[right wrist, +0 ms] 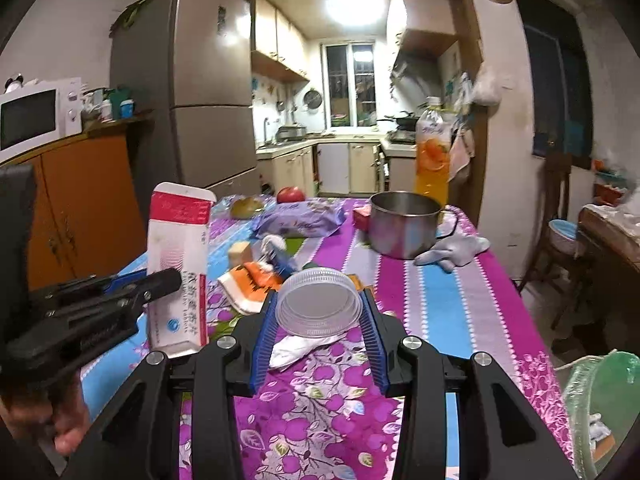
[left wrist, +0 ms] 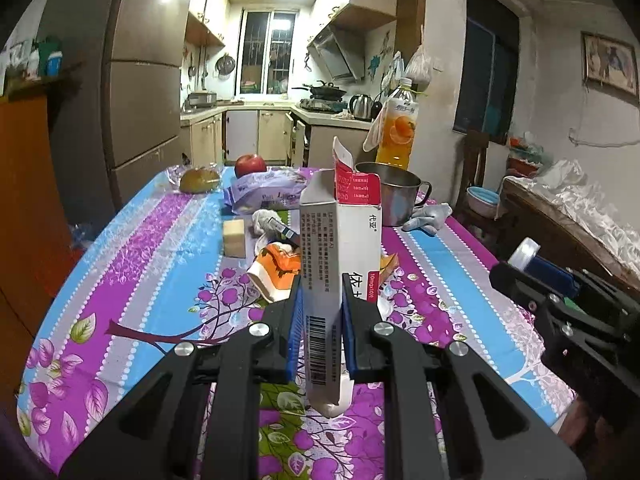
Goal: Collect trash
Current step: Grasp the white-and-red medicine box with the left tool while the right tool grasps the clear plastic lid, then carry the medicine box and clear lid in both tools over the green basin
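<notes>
The left hand-held gripper point(left wrist: 321, 300) clamps a tall medicine box point(left wrist: 340, 240) upright above the near part of the surface point(left wrist: 160, 248), and the right hand-held gripper point(right wrist: 319, 320) pinches a clear plastic lid point(right wrist: 318, 307) by its rim. The box is held low, with its opened red flap far above the pads, so a quick swing could tip it loose. The lid's smooth round edge may squirt out if squeezed unevenly, dropping among the orange wrapper point(right wrist: 252, 280) and crumpled paper point(right wrist: 296, 350) left below.
</notes>
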Action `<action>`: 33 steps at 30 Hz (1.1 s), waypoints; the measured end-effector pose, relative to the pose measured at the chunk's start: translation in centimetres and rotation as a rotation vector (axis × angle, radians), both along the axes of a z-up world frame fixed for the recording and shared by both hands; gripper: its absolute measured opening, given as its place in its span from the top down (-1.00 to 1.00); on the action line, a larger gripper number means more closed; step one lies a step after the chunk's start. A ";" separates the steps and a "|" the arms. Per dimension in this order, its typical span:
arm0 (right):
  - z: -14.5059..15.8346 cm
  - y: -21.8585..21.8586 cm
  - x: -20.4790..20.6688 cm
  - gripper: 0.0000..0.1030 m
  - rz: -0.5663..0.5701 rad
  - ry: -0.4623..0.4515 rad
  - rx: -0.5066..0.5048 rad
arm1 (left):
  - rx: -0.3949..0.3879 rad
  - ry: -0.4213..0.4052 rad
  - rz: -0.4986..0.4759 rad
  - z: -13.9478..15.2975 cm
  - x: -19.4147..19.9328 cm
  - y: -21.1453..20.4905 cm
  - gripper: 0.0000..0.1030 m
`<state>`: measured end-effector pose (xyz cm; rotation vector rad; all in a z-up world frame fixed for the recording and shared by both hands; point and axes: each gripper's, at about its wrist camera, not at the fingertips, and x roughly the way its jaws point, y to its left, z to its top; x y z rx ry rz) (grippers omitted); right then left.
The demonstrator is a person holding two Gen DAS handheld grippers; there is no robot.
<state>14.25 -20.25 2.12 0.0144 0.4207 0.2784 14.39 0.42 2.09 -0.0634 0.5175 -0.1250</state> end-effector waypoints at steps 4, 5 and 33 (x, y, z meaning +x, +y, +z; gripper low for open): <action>0.3 -0.4 -0.5 0.20 -0.019 -0.004 -0.005 | 0.009 -0.011 0.002 0.3 -0.3 -0.7 0.70; 0.3 -0.4 -0.5 0.20 -0.022 -0.006 -0.006 | 0.009 -0.014 0.000 0.4 -0.4 -0.7 0.70; 2.8 -8.9 -4.3 0.20 -0.202 -0.014 -0.014 | 0.048 -0.031 -0.141 1.6 -0.2 -9.9 0.70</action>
